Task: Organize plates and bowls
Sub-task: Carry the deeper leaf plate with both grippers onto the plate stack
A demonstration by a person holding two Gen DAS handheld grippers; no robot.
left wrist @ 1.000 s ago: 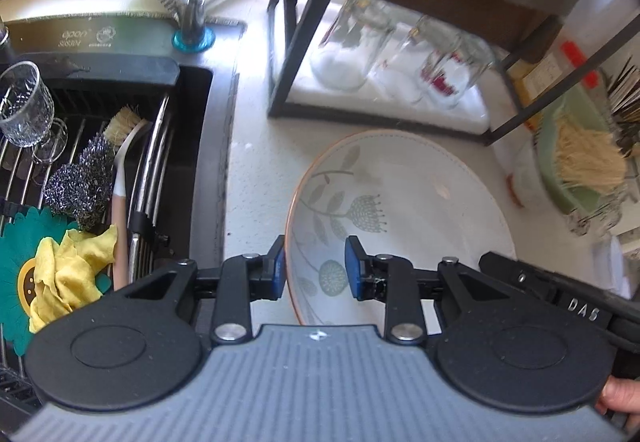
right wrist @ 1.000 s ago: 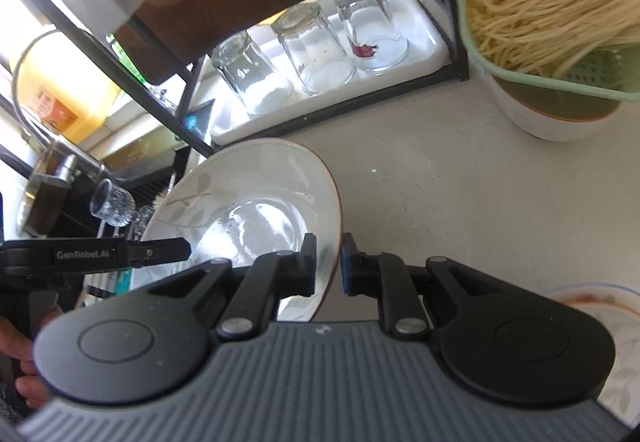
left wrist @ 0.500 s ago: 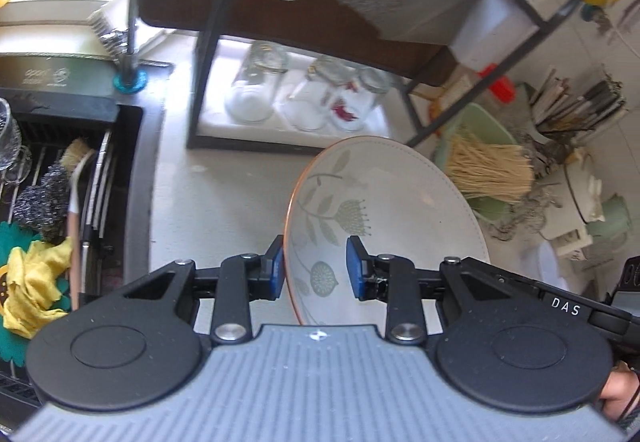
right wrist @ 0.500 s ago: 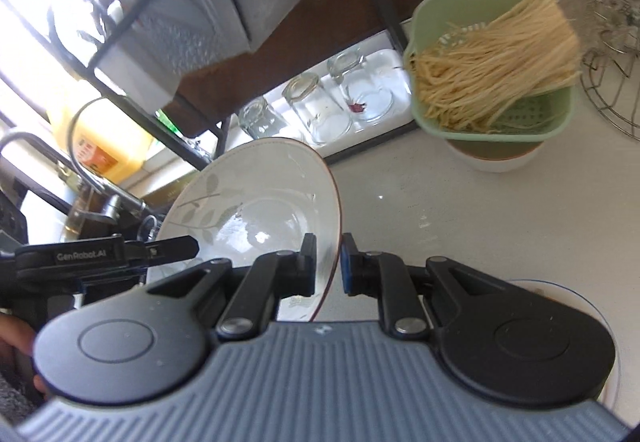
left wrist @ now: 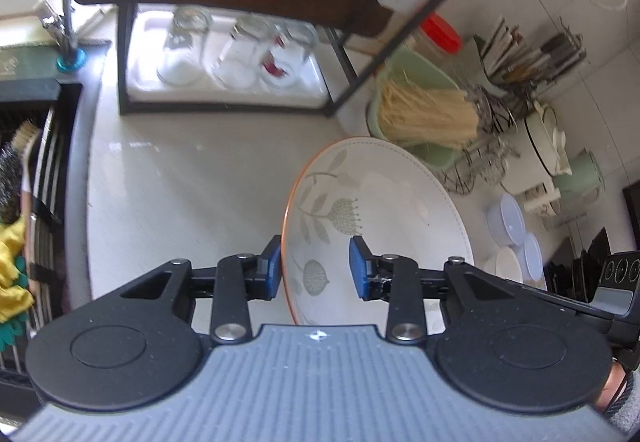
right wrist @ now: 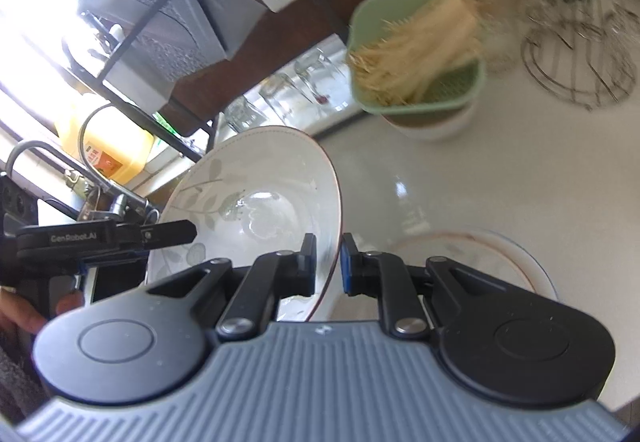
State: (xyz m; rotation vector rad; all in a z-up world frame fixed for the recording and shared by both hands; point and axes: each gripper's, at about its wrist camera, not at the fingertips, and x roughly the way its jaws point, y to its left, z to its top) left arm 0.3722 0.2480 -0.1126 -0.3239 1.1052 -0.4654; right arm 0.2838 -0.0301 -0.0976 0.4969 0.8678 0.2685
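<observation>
- Bowl (left wrist: 384, 201) is my landmark: white, with grey leaf and flower prints and a thin orange rim, held tilted above the white table (left wrist: 180, 181) by both claws.
- My left claw (left wrist: 316, 268) straddles the bowl's near rim, one blue pad outside the wall and one inside; the pads sit apart with a visible gap, so I read it as spread around the rim rather than pinching.
- My right claw (right wrist: 329, 264) has its pads drawn close on either side of the bowl's (right wrist: 260, 197) thin edge, pinching the rim.
- In the right wrist view, the left claw's (right wrist: 176, 234) black arm reaches in from the bowl's opposite side.
- Beyond the bowl, a black-framed rack (left wrist: 240, 41) holds three upturned glasses (left wrist: 236, 57) on a white tray.
- To the right of the bowl, a green colander (left wrist: 416, 113) full of pale dry noodles (left wrist: 428, 117) sits near a wire basket (right wrist: 580, 57).
- Just beside the bowl under my right claw, a plate (right wrist: 480, 254) with a brownish rim lies flat on the table.
- Left of the bowl, the dark sink (left wrist: 36, 161) shows a brush and a yellow cloth (left wrist: 14, 270).
- Small white lidded tubs (left wrist: 512, 226) stand to the bowl's far right.
</observation>
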